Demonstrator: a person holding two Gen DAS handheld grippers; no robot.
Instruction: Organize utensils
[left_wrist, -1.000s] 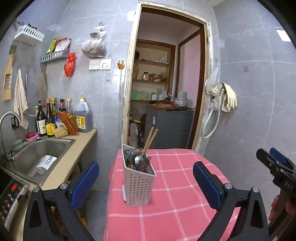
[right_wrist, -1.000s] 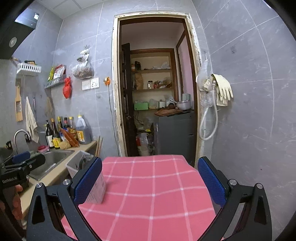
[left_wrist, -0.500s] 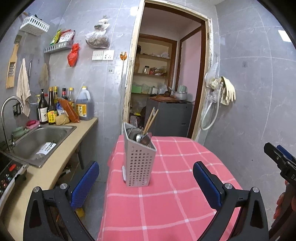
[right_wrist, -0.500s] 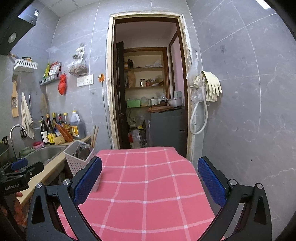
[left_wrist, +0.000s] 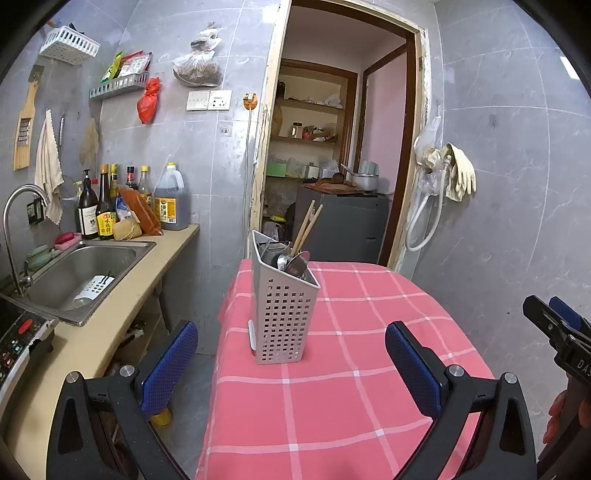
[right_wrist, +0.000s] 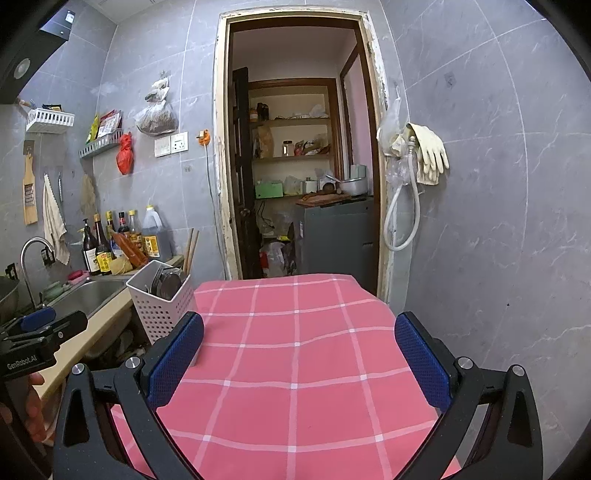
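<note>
Closer and lower in my left view now, the perforated utensil caddy (left_wrist: 284, 314) stands upright near the left edge of the pink checked tablecloth (left_wrist: 351, 369), chopsticks (left_wrist: 306, 225) and spoons (left_wrist: 293, 260) inside. Left gripper (left_wrist: 291, 363) and right gripper (right_wrist: 299, 358) both gape wide, holding nothing. Whether sorting lies ahead or is finished, I cannot tell.

One holder (left_wrist: 282, 314), perhaps two chopsticks (left_wrist: 307, 225)
</note>
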